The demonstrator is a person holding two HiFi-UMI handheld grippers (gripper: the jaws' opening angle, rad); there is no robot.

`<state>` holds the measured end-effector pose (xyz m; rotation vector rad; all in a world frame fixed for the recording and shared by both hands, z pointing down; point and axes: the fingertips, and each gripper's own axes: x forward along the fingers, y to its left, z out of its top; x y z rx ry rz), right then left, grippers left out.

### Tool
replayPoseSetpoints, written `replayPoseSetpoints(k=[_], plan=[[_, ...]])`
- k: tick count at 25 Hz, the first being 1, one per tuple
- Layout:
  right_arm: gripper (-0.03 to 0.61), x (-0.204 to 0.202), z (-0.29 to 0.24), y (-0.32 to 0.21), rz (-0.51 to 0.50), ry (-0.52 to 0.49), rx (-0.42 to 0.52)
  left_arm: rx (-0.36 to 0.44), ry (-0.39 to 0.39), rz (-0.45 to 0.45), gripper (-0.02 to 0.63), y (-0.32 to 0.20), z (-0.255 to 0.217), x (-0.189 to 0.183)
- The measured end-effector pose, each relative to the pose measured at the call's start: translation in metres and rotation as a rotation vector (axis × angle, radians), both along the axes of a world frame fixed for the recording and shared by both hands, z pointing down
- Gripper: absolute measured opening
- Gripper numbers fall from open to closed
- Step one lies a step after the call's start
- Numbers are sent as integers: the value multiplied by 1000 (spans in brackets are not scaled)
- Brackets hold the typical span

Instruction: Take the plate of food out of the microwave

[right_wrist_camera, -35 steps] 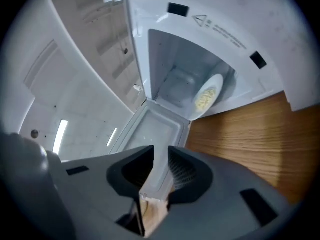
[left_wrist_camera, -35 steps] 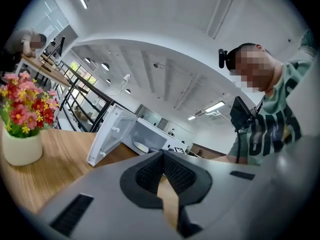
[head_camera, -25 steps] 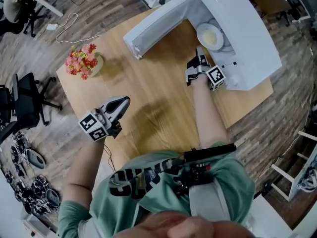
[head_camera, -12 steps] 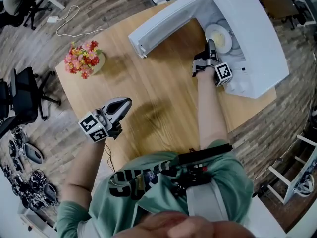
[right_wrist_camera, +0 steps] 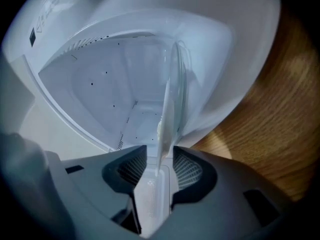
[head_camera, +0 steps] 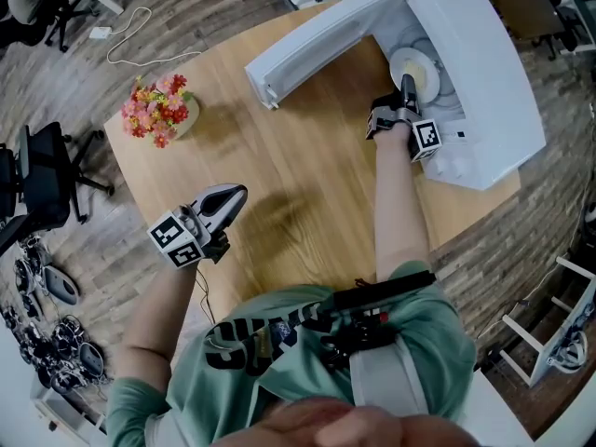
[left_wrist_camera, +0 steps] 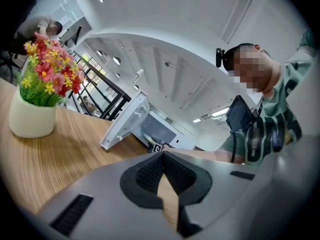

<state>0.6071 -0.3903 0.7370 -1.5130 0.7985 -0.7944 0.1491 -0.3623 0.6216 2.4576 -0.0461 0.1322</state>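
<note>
One round white plate (head_camera: pixel 416 69) with a pale yellowish heap of food sits inside the open white microwave (head_camera: pixel 489 59), at about one o'clock in the head view. It looks smooth and glossy, with a thin raised rim, and lies on the microwave's glass turntable. The microwave is a boxy, smooth-walled shell with small perforations on its inner walls, and its long flat door (head_camera: pixel 321 37) swings out towards eleven o'clock over the wood-grain desk (head_camera: pixel 279 147).

In the right gripper view, the plate (right_wrist_camera: pixel 168 111) shows edge-on as a thin pale blade. The right gripper (head_camera: pixel 408 88) reaches into the cavity and its jaws are closing, moderately apart, with the near rim between the ribbed dark pads. A sliver of gap shows on each side.

At eight o'clock the left gripper (head_camera: pixel 237 192) hangs over bare desk, its jaws together at the tips and holding nothing. At ten o'clock stands a cream pot of red, pink and yellow flowers (head_camera: pixel 158 112).
</note>
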Motion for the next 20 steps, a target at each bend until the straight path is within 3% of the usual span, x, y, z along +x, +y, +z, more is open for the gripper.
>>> replayPoseSetpoints(k=[2,5,20], plan=[[94,-1,2,0,-2,-12,-24,-5,7,-4,5,1,-2,0],[52,-3,5,2,2,-45,-2,-6,10,-10,5,3,-4,-1],[41,-55,-20,17,-142,-18,23,27,35,-84,5,7,-33,-24]])
